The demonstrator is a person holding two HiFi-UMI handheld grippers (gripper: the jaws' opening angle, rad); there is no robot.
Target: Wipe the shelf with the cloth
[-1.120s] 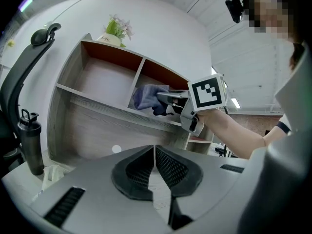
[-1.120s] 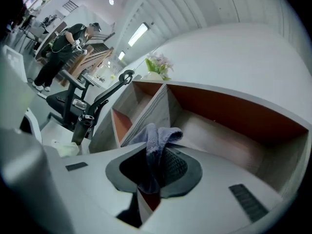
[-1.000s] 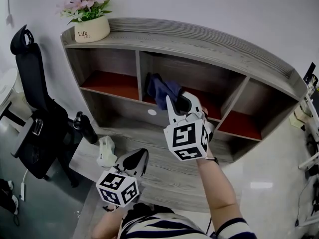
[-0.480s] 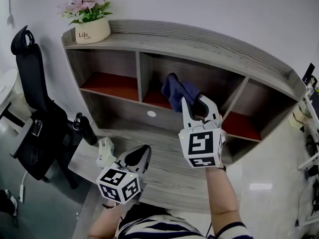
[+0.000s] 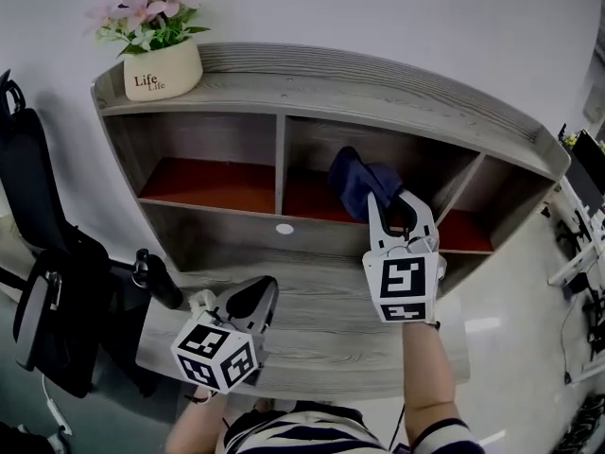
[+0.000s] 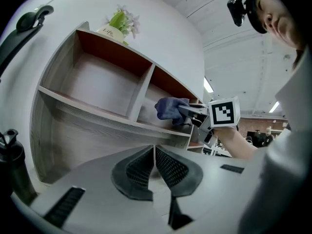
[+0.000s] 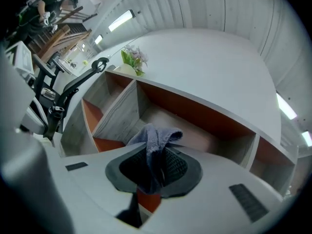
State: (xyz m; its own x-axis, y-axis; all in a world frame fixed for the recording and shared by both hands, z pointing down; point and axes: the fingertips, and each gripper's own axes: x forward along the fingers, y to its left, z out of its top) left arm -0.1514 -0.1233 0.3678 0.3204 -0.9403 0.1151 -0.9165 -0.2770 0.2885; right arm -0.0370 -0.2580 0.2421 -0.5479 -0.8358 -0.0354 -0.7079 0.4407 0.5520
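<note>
Three compartments are seen side by side in the upper row of the shelf [image 5: 378, 88], each floored in red, with a grey board running below them. The middle compartment [image 5: 312, 197] is the one being worked in, and its floor is stretched left to right, so any wiping stroke is judged to run along that line.

The right gripper [image 5: 389, 201] is held up at the mouth of this compartment, toward its right end, close to the divider [image 5: 456, 189] that parts it from the right-hand compartment. Its jaws are closed tight on the cloth [image 5: 361, 180], which is pinched between the pads and left bunched beyond the tips. The dark blue bundle is pushed into the compartment, up and a little left of the jaws in the head view. Whether it is pressed on the red floor or held just above it cannot be told from these views.

Most of the floor is thus seen to lie to the left of the cloth, which is the relation on which the coming stroke is judged to turn (a sweep leftward, away from the divider).

The left gripper [image 5: 248, 301] is held low in front of the lower board, well apart from the cloth. Its jaws are brought together with nothing between them, so the wiping is judged to be left to the right one.
</note>
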